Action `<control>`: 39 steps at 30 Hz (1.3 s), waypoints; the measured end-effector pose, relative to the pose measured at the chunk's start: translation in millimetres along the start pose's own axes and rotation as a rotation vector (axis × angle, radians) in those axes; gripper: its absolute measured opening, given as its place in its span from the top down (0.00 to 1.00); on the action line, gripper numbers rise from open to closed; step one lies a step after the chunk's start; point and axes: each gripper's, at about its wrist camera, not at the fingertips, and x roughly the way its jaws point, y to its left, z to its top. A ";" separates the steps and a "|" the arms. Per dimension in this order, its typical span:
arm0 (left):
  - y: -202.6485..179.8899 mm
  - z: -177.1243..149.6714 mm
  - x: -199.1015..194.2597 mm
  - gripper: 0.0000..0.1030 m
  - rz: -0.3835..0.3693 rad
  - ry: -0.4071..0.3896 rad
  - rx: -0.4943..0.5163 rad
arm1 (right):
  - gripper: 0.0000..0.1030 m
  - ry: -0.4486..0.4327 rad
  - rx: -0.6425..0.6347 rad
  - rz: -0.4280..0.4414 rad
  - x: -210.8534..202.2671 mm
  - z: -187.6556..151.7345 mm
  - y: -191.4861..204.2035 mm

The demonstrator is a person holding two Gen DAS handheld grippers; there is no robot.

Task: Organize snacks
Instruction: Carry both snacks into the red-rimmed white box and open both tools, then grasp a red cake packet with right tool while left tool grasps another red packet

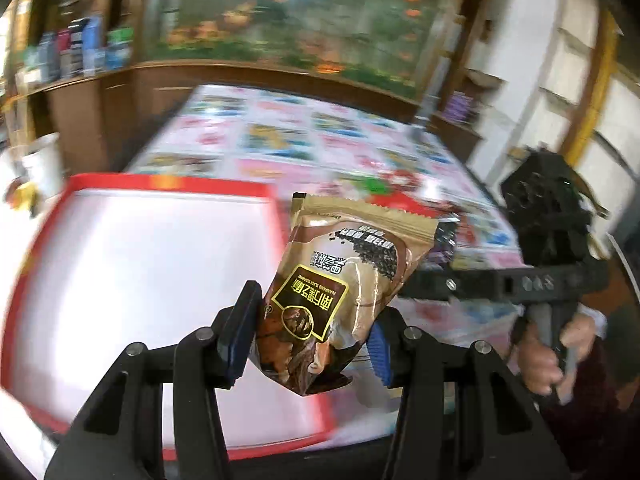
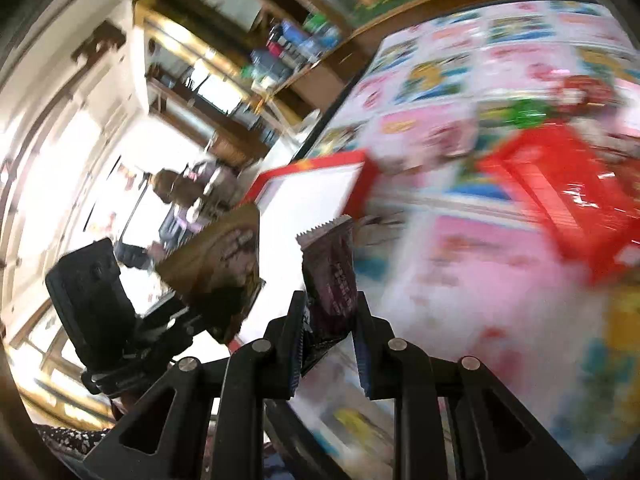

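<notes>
My left gripper (image 1: 308, 344) is shut on a brown black-sesame snack packet (image 1: 340, 280) and holds it above the right edge of a red-rimmed white tray (image 1: 132, 272). The packet also shows in the right wrist view (image 2: 216, 268). My right gripper (image 2: 330, 332) is shut on a dark purple snack packet (image 2: 330, 276), held upright above the table. The right gripper shows from the side in the left wrist view (image 1: 552, 264), to the right of the brown packet. The tray shows in the right wrist view (image 2: 304, 188), beyond both packets.
A table with a colourful pink patterned cloth (image 1: 288, 136) carries the tray. A red snack box (image 2: 560, 188) and green and red wrappers (image 2: 528, 112) lie on the cloth. Wooden shelves with boxes (image 1: 80, 48) stand behind. A white cup (image 1: 40, 168) stands at the left.
</notes>
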 end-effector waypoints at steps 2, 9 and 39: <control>19.4 -3.6 -1.3 0.54 0.093 0.010 -0.014 | 0.79 0.041 -0.028 -0.003 30.2 3.1 17.6; 58.5 -22.0 10.5 0.53 0.271 0.075 -0.083 | 0.76 0.124 -0.134 -0.139 111.6 5.9 72.8; -40.1 -7.7 40.4 0.21 0.364 0.061 0.147 | 0.36 -0.140 -0.117 -0.605 -33.2 38.8 -82.3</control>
